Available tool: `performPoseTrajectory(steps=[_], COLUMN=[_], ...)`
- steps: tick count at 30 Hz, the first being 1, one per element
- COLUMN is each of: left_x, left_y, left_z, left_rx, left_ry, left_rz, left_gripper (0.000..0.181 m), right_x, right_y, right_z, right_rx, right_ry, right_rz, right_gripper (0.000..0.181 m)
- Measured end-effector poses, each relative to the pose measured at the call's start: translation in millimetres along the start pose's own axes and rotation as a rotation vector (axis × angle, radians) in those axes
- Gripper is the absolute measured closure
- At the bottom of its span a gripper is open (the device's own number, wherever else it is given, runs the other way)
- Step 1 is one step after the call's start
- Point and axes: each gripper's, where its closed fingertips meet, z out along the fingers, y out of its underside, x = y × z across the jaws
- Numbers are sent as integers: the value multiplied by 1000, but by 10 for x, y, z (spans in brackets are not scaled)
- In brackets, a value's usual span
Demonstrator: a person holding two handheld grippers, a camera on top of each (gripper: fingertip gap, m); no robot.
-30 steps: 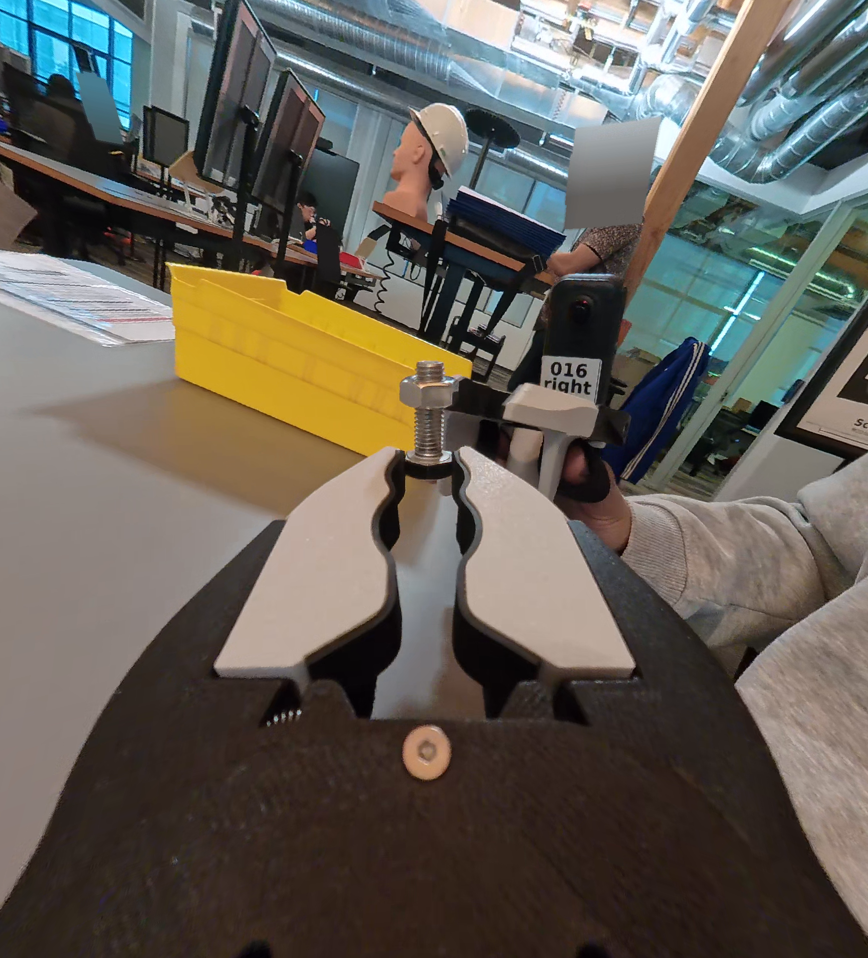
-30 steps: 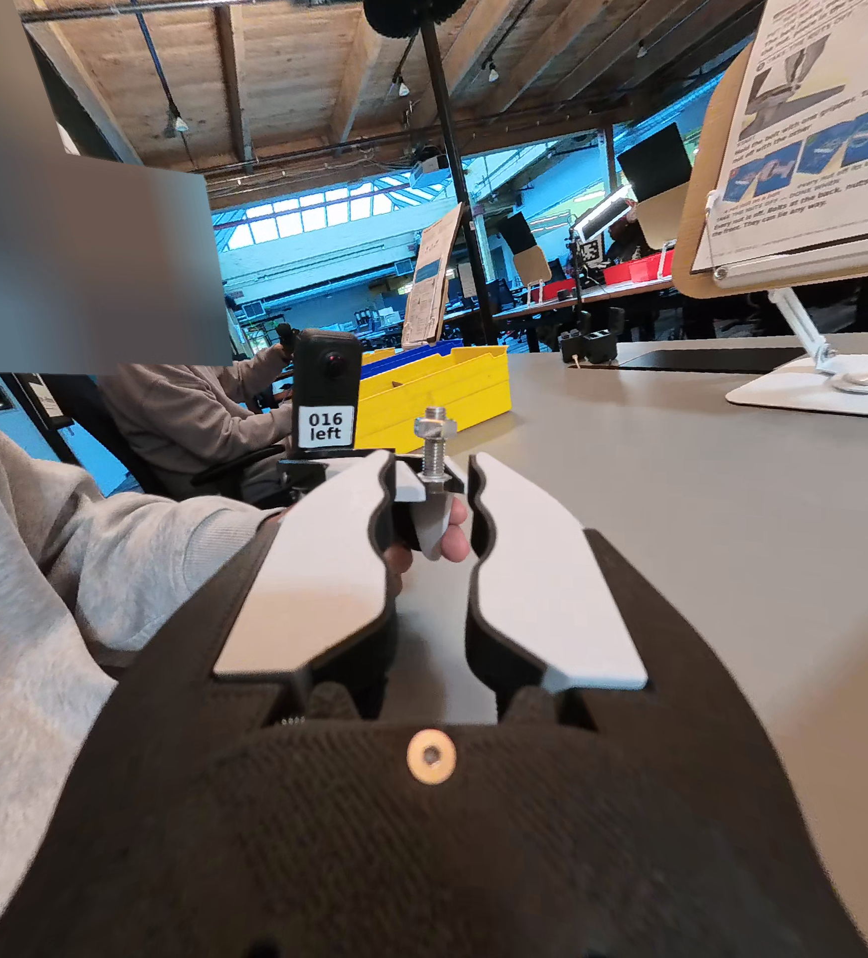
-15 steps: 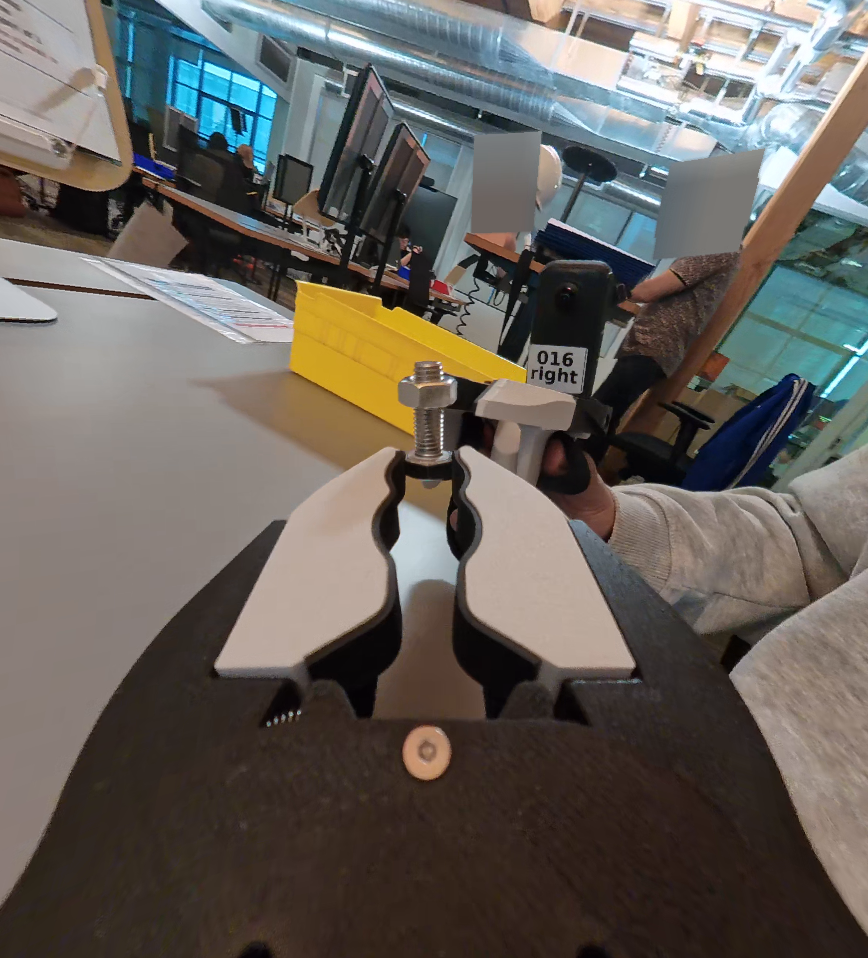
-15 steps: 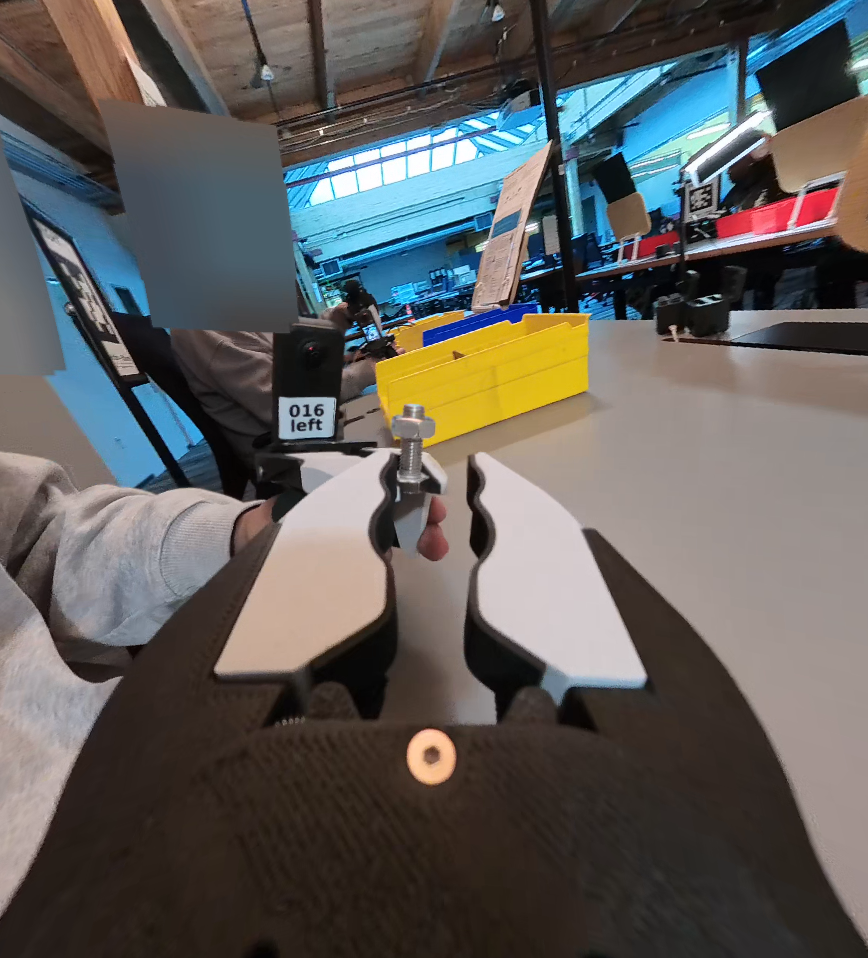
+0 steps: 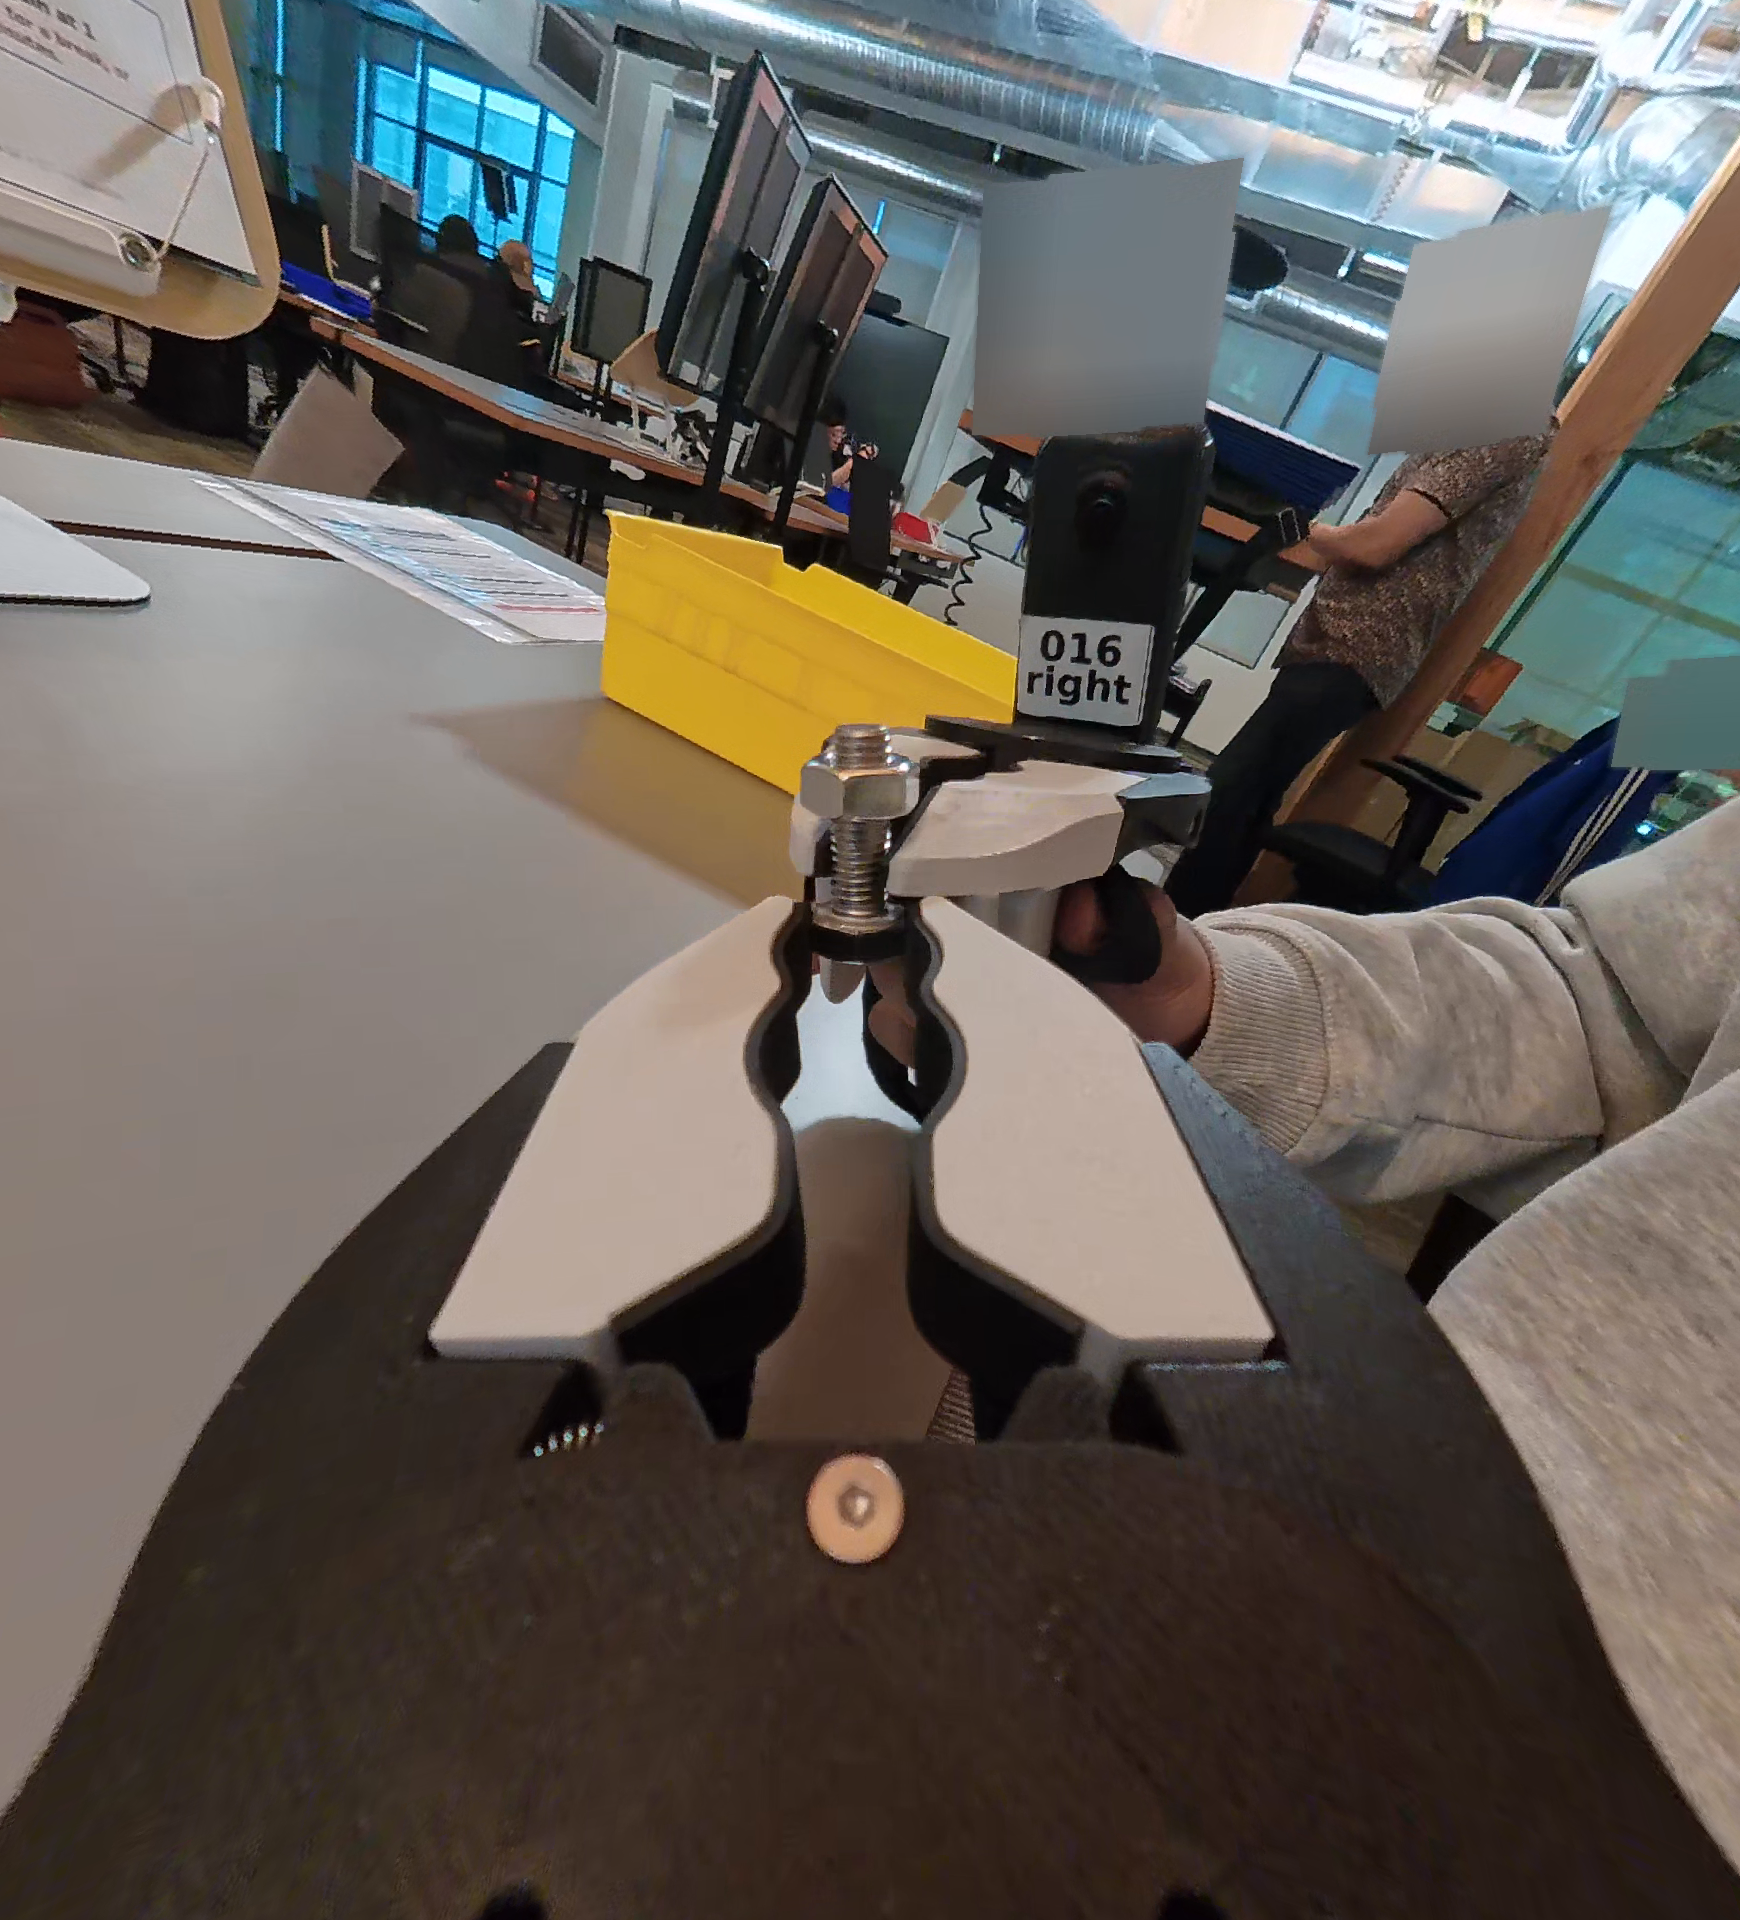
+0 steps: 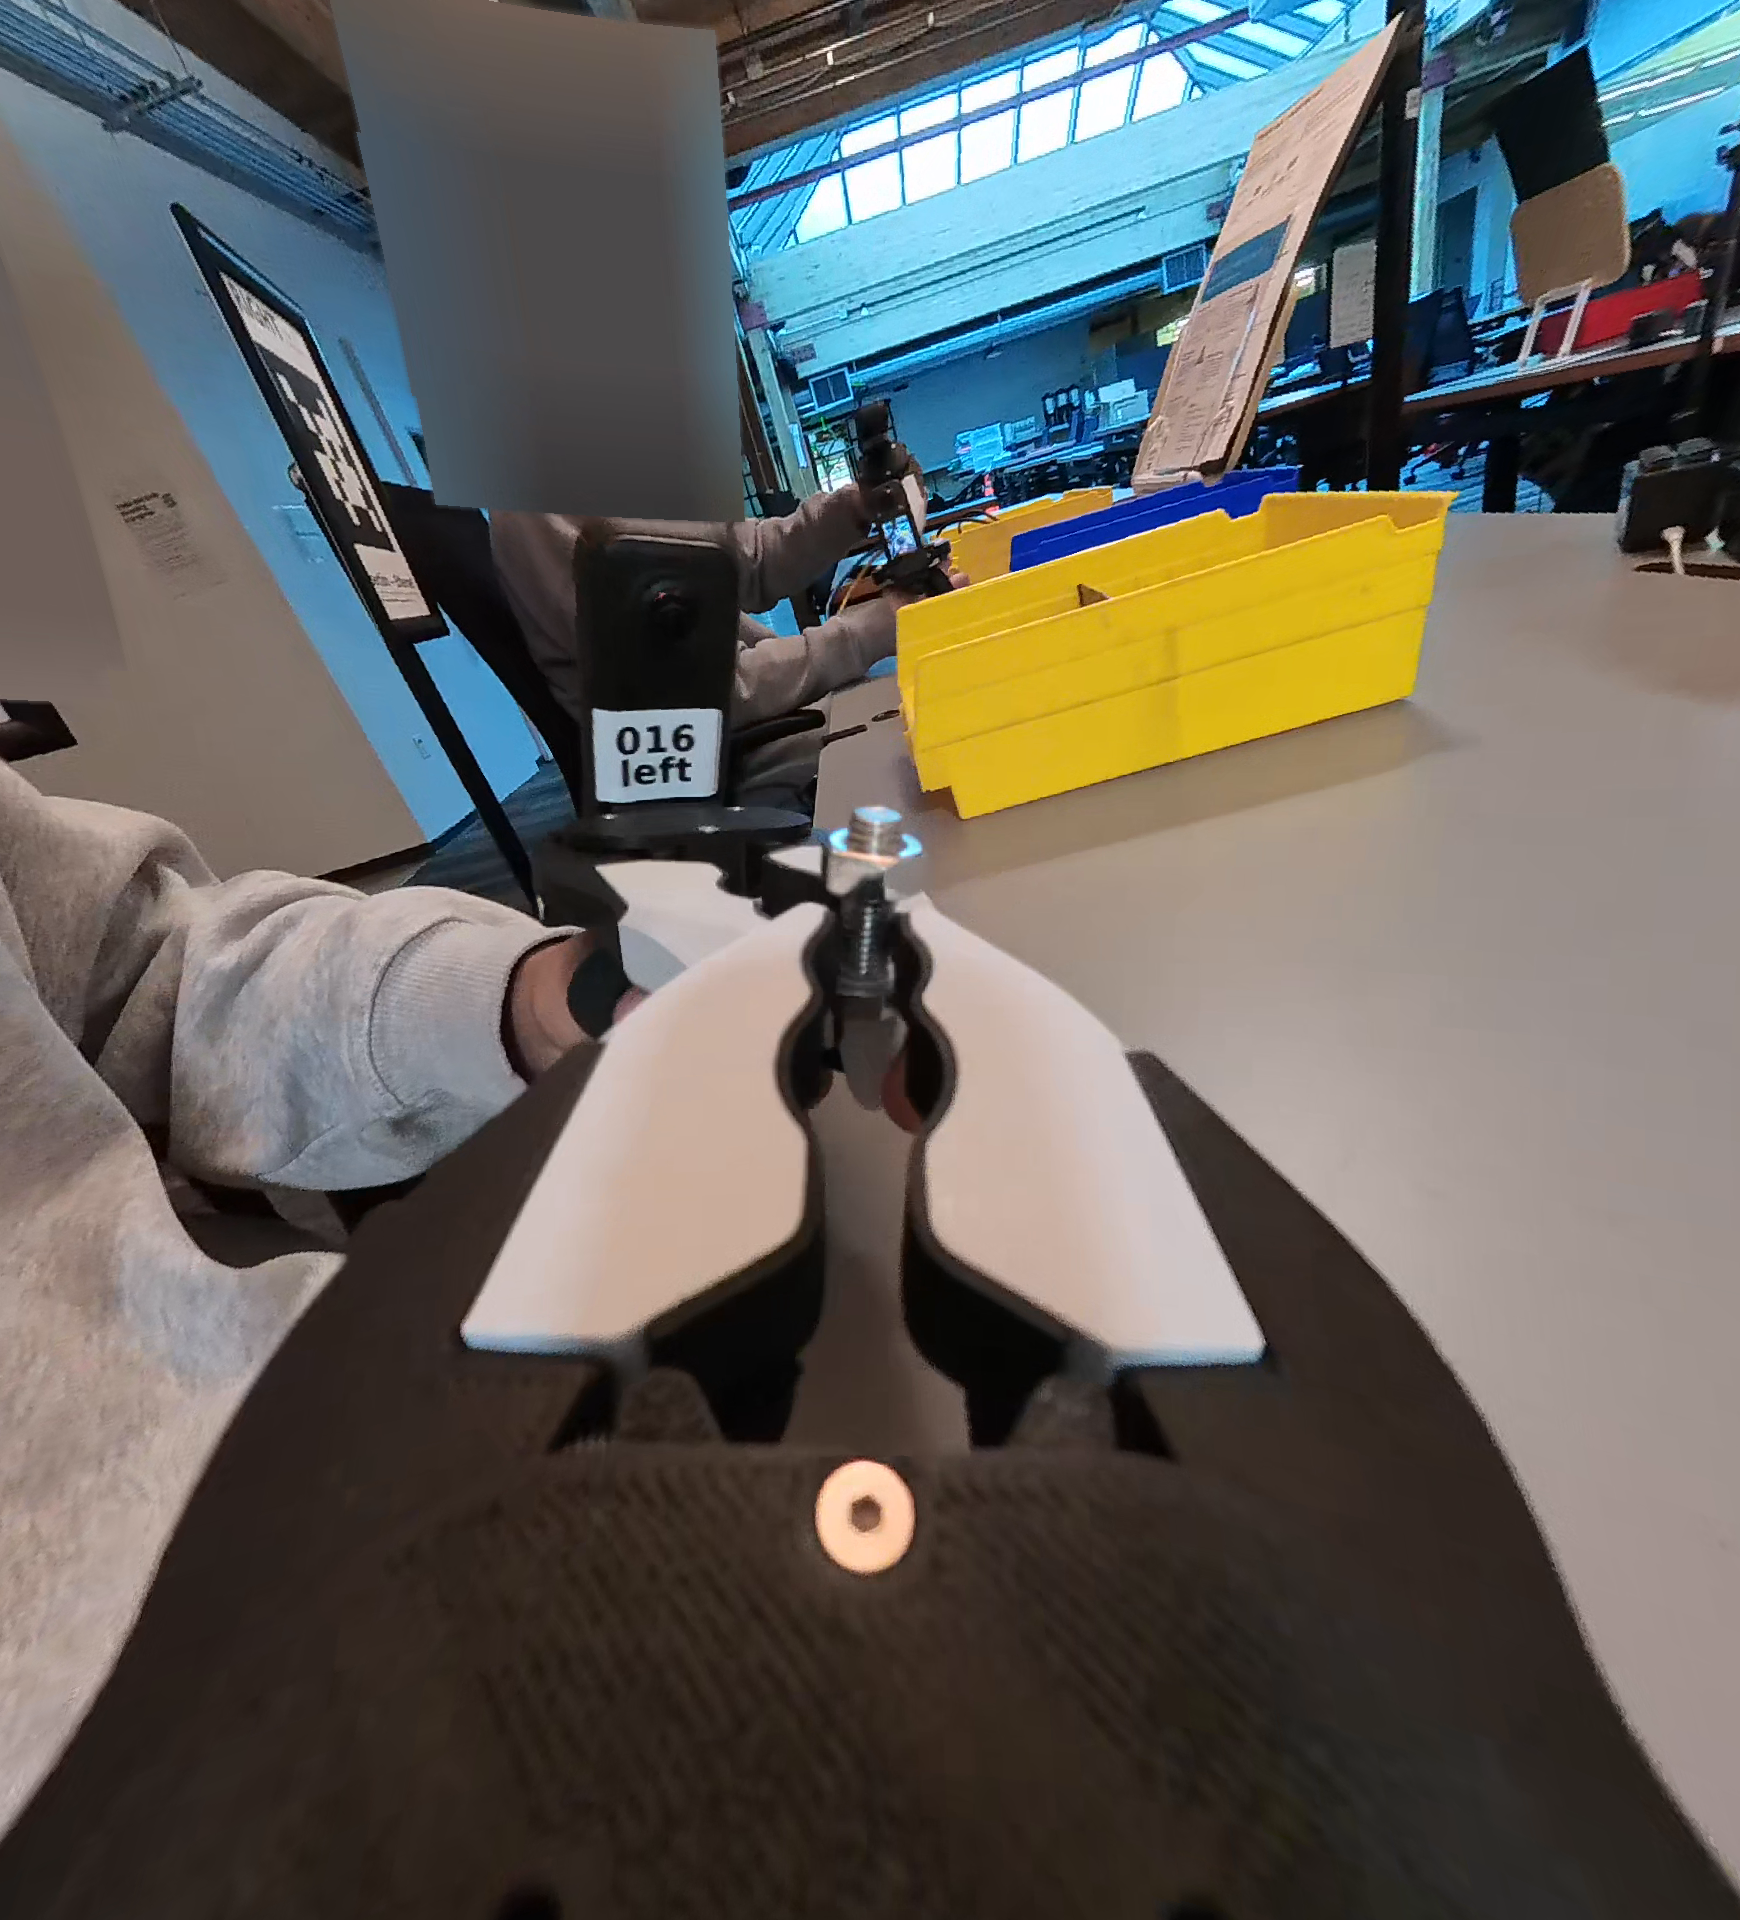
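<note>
- my left gripper (image 5: 853, 935) pinches the bottom of a silver bolt (image 5: 853, 862) that stands straight up.
- my right gripper (image 6: 864, 940) has closed around the bolt's threads, just under the nut (image 5: 858, 787).
- both are held just above the grey table (image 5: 222, 883).
- a yellow bin (image 6: 1167, 665) sits on the table behind us.

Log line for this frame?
left claw: shut on bolt base | right claw: shut on bolt under nut | bolt upright
</note>
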Motion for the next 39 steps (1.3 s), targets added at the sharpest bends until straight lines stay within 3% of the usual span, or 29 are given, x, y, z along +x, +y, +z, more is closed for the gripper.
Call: performPoseTrajectory(steps=[3, 5, 7, 11, 15, 19, 22, 24, 26, 29, 31, 35, 39], left_x=[28, 63, 99, 172, 250, 278, 317, 337, 354, 374, 376, 353, 346], left_y=[-23, -139, -198, -120, 3, 77, 113, 139, 160, 194, 220, 239, 235], left_z=[25, 36, 43, 140, 231, 277, 301, 318, 332, 340, 338, 326, 315], left_rx=[16, 87, 121, 78, 15, -22, -40, -52, -63, -78, -90, -95, -80], left_ry=[18, 27, 38, 76, 116, 121, 140, 146, 146, 148, 147, 136, 137], left_rz=[-7, -7, -2, -6, -4, 39, 37, 38, 50, 69, 79, 77, 13], left_gripper=[162, 131, 114, 102, 108, 118, 127, 130, 131, 132, 132, 133, 134], right_x=[-9, -13, -3, 95, 315, 767, 1223, 1478, 1627, 1750, 1799, 1827, 1831], right_y=[-8, -37, -138, -529, -1253, -1598, -1320, -827, -358, 32, 119, 273, 338], right_z=[-27, -56, -123, -403, -1072, -2151, -3159, -3767, -4138, -4233, -4195, -4202, -4110], right_rx=[-7, -3, 35, 98, 99, -77, -250, -413, -504, -509, -531, -713, -723], right_ry=[3, 15, 40, 163, 431, 818, 1138, 1295, 1363, 1339, 1329, 1344, 1289], right_rz=[-10, -4, -4, -56, -255, -268, -140, 65, 251, 404, 435, 469, 556], right_gripper=[172, 172, 172, 172, 172, 172, 172, 172, 172, 172, 172, 172, 172])
